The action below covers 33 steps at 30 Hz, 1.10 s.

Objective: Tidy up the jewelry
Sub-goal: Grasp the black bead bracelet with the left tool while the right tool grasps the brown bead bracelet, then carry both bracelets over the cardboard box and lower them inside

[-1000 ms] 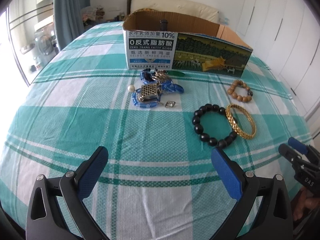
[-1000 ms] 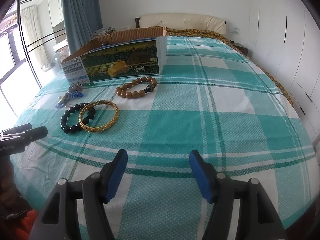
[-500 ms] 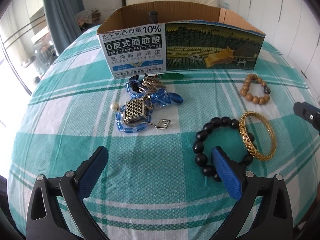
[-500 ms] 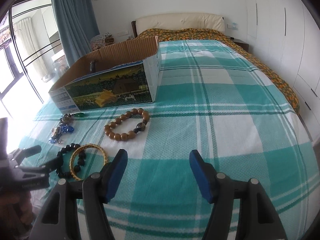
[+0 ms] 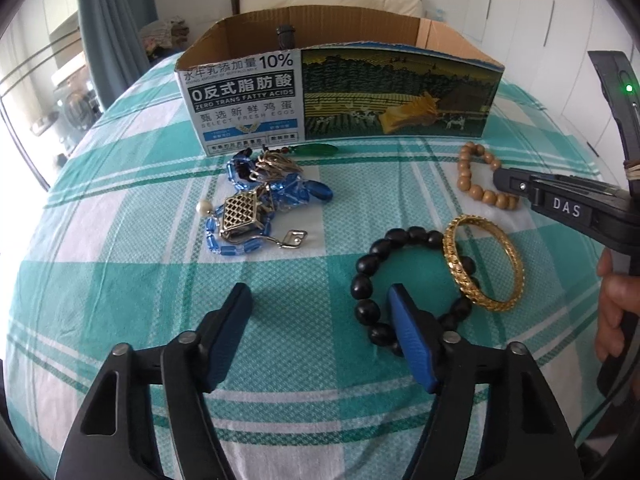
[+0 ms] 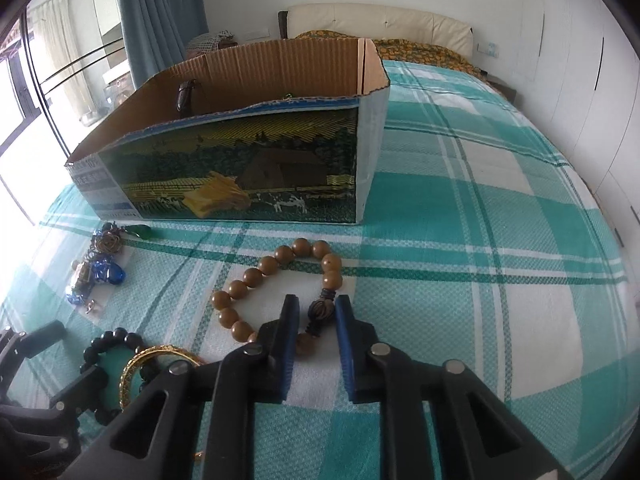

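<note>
In the left wrist view, a tangled heap of blue glass beads with a gold lattice pendant (image 5: 256, 204) is seen left of centre on the teal-and-white checked bedcover (image 5: 120, 208), just below the open cardboard box with a printed farm scene (image 5: 340, 96) that fills the upper middle. A small green pendant (image 5: 318, 149) lies at the foot of the box. At the bottom centre, the left gripper (image 5: 320, 304) is held above the cover with its blue-padded jaws spread wide and nothing between them; its right finger overlaps the black round-bead bracelet (image 5: 384, 276) in the picture, though contact cannot be judged. The gold filigree bangle (image 5: 482, 262) rests across the right side of that black bracelet. Further right and higher, the tan wooden-bead bracelet (image 5: 480, 176) lies on the cover, its right part hidden by the right gripper reaching in from the frame's right edge.

In the right wrist view, the tan bracelet (image 6: 276, 288) is found at centre, below the box (image 6: 248, 168). The right gripper (image 6: 314, 308) is lowered over it at bottom centre, jaws narrowed but still parted, with the bracelet's dark carved bead between the pads; a firm grip cannot be confirmed.
</note>
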{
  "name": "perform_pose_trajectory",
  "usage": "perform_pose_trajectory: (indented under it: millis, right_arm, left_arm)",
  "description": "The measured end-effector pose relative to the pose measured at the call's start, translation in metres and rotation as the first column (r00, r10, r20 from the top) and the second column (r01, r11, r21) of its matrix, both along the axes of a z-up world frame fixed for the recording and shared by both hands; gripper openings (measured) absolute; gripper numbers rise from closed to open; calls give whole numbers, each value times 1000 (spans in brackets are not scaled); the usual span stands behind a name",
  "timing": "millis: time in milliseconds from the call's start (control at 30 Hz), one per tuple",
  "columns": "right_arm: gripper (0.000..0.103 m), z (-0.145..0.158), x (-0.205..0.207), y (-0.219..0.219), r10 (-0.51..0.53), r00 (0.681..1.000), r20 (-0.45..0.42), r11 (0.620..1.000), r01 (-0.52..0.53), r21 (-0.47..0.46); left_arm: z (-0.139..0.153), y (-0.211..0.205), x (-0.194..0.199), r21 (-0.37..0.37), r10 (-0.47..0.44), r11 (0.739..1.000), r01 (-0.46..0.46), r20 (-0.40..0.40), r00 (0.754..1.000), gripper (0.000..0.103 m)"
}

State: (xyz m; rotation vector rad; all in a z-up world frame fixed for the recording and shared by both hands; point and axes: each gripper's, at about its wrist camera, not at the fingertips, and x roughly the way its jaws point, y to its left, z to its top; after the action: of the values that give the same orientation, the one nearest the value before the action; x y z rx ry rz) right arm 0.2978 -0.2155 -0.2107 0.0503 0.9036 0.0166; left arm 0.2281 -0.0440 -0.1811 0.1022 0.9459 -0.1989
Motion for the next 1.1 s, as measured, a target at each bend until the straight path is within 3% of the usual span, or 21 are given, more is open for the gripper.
perform_pose_trajectory:
  millis: [100,167,233,333,467,700,900,1100]
  right_arm:
    - [14,10,-11,-7,-4,1000,26,1000,4,23]
    - [14,22,-23,-11,2,998,58,1000,-3,19]
    - [14,33,-35,-14,4,997,80,1000,-5,21]
    - [14,48,-51,-21,-3,994,111,999,-2,42]
    - [14,67,-70,-28,-8,989,149,998,-2,69]
    - [14,87,-90,-30,-1,981,193,993,-21,114]
    - [14,100,-101,-23,36,976,216,989,-67,134]
    - [14,106,-106,-17,60,971,231,987,-93,134]
  left_arm:
    - [2,-4,-5,-11,-37,999,37,10,999,37]
    - [2,-5,-8,-16,-49,999,50,12,999,30]
    - [3,-3,-7,-33,-56,998,56,5,998,11]
    - [9,6,-6,-91,-48,995,47,-6,999,10]
    - [33,21,-12,-188,-45,981,49,27,999,10]
    - [72,44,-25,-293,-18,955,40,77,997,10]
    - [88,57,-27,-302,11,953,20,103,995,10]
    - [90,61,-31,-255,33,967,-4,112,993,10]
